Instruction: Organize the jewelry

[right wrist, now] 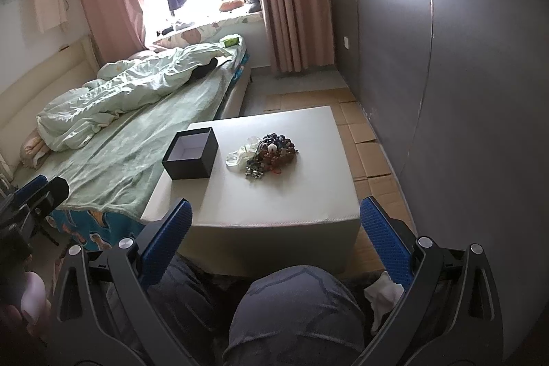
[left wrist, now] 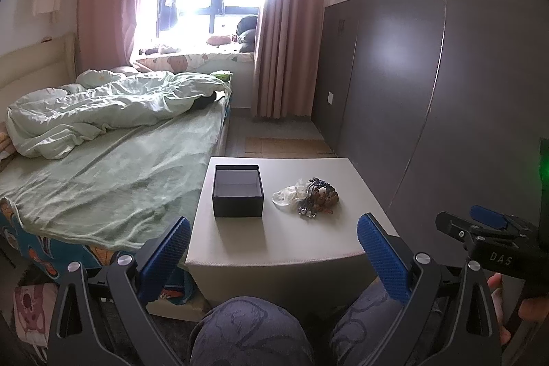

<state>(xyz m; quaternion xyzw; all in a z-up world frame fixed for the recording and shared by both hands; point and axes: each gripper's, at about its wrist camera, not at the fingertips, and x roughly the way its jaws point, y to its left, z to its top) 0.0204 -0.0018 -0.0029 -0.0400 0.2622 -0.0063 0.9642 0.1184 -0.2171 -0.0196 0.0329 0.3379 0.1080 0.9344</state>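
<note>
Right wrist view: jewelry pile [right wrist: 271,153] sits in tangled heap mid-table [right wrist: 291,194], next to clear plastic bag [right wrist: 240,156]. Black box [right wrist: 190,153] just left of it, open and looks empty. So nothing sorted yet, whole job left. Left gripper [left wrist: 274,252] and right gripper [right wrist: 274,246] both spread wide, holding nothing, hovering over knees, well short of pile.

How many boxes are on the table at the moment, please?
1: an open black box on the left part of the table, beside the jewelry pile and apart from it. Nothing suggests another hidden one.
</note>
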